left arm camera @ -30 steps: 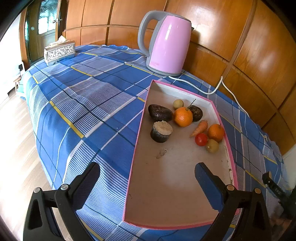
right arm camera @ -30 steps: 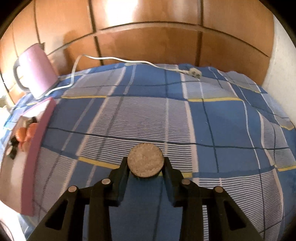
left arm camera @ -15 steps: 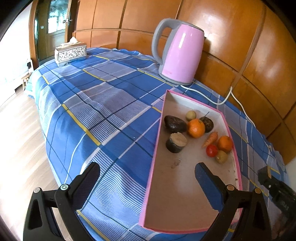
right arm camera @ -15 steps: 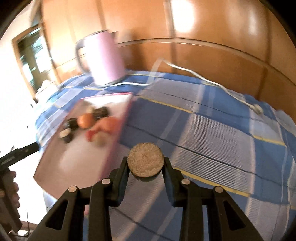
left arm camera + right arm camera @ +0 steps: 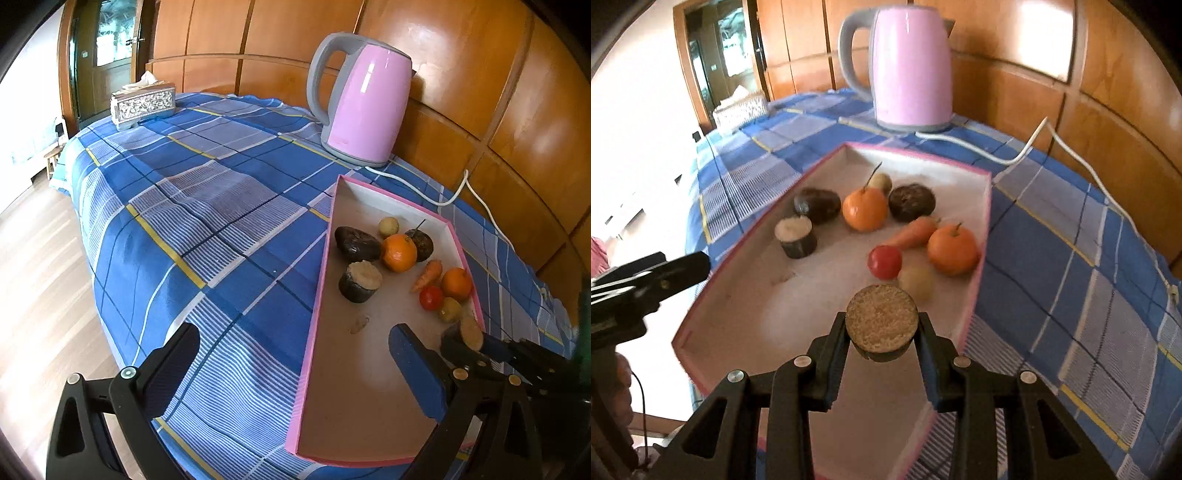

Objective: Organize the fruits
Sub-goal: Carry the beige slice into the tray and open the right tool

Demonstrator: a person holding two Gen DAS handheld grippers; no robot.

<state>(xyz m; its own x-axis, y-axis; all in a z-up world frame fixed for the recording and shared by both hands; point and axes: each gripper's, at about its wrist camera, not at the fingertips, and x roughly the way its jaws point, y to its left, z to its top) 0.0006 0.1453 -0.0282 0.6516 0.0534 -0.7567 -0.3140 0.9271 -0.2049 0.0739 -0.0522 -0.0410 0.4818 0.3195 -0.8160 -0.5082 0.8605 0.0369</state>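
Fruits lie gathered at the far end of the shallow pink-edged cardboard tray on the blue checked tablecloth: two round oranges, a small red tomato, a tapered orange carrot, two pale yellowish small fruits, two dark wrinkled whole fruits and a dark cut half with a pale grainy face. The right gripper is clamped on another dark-skinned cut half fruit with a tan grainy face, holding it above the near half of the tray, just short of the pile. The left gripper hangs with its jaws spread wide and nothing between them, straddling the tray's near left edge. By my reading the sorting is nearly done; this held piece has yet to be set down, and no loose fruit shows on the cloth. The glossy pink electric kettle with a grey handle carries a small mark near its base, too small to read, and no other writing is legible
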